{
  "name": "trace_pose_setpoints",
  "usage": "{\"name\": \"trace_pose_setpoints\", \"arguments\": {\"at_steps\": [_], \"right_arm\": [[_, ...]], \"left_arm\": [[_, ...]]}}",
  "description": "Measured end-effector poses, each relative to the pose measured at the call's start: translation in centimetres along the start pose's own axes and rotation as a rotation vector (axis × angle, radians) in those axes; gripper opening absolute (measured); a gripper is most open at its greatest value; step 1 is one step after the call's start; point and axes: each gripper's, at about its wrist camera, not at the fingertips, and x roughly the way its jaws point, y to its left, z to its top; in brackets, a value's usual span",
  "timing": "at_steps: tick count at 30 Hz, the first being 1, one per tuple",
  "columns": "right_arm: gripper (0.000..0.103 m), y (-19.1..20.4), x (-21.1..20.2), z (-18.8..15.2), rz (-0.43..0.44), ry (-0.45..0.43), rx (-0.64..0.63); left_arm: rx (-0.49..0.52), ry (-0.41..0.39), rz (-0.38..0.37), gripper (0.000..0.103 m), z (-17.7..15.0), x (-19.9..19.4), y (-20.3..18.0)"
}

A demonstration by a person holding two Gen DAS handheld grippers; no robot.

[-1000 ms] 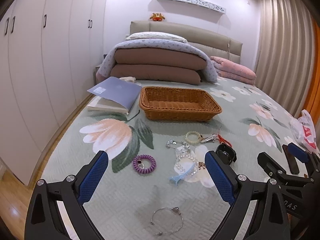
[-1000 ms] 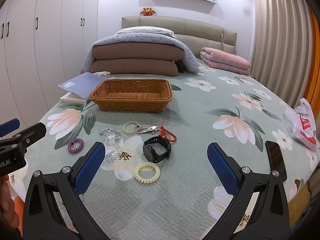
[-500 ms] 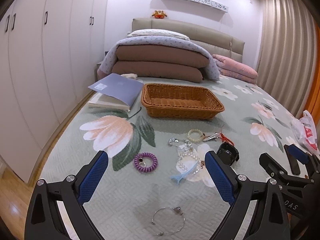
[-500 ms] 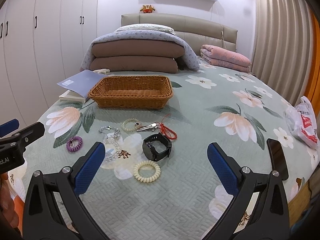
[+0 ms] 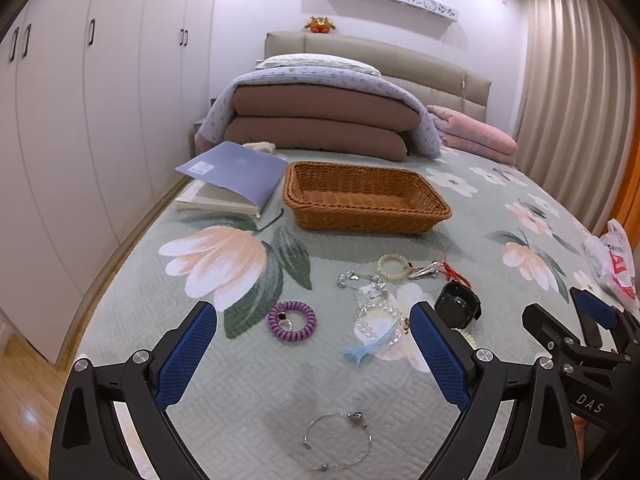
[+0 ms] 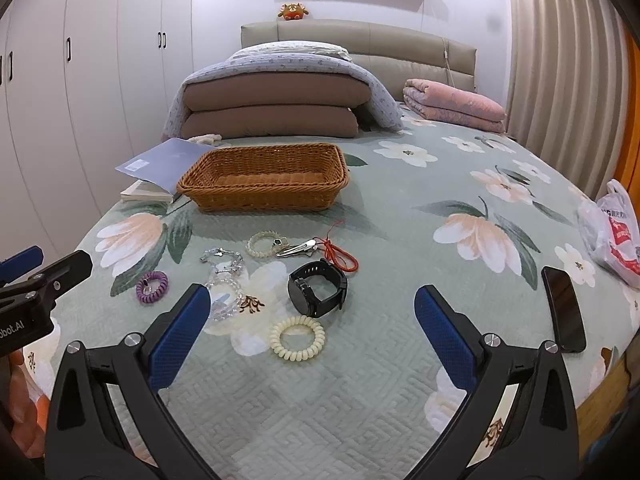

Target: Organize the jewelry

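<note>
An empty wicker basket (image 5: 366,200) (image 6: 264,180) stands on the floral bedspread. In front of it lie a purple coil hair tie (image 5: 292,320) (image 6: 152,287), a clear bead bracelet (image 5: 376,316), a blue hair clip (image 5: 370,346), a silver bangle (image 5: 340,446), a pale bead bracelet (image 6: 262,244), a silver clip (image 6: 298,249) with a red cord, a black watch (image 6: 318,293) and a cream coil hair tie (image 6: 297,338). My left gripper (image 5: 312,356) is open and empty above the bed near the purple tie. My right gripper (image 6: 312,340) is open and empty over the cream tie.
A blue folder on a book (image 5: 232,180) lies left of the basket. Folded duvets (image 5: 320,120) and a pink blanket (image 6: 452,106) are at the head. A black phone (image 6: 564,314) and a plastic bag (image 6: 612,236) lie at the right edge. Wardrobes line the left wall.
Both grippers have lifted and drifted slightly, so the jewellery sits a little lower and closer in view. Both stay open and empty.
</note>
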Motion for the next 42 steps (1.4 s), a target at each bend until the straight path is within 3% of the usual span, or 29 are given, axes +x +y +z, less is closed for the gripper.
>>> {"name": "trace_pose_setpoints", "arguments": {"at_steps": [32,42], "right_arm": [[0.103,-0.1,1.1,-0.7,0.003,0.025,0.002],[0.103,-0.9,2.7,-1.7,0.015,0.041,-0.025]], "left_arm": [[0.008,0.028,-0.011,0.097,-0.8,1.0,0.2],[-0.038,0.084,-0.056,0.097,-1.5,1.8,5.5]]}}
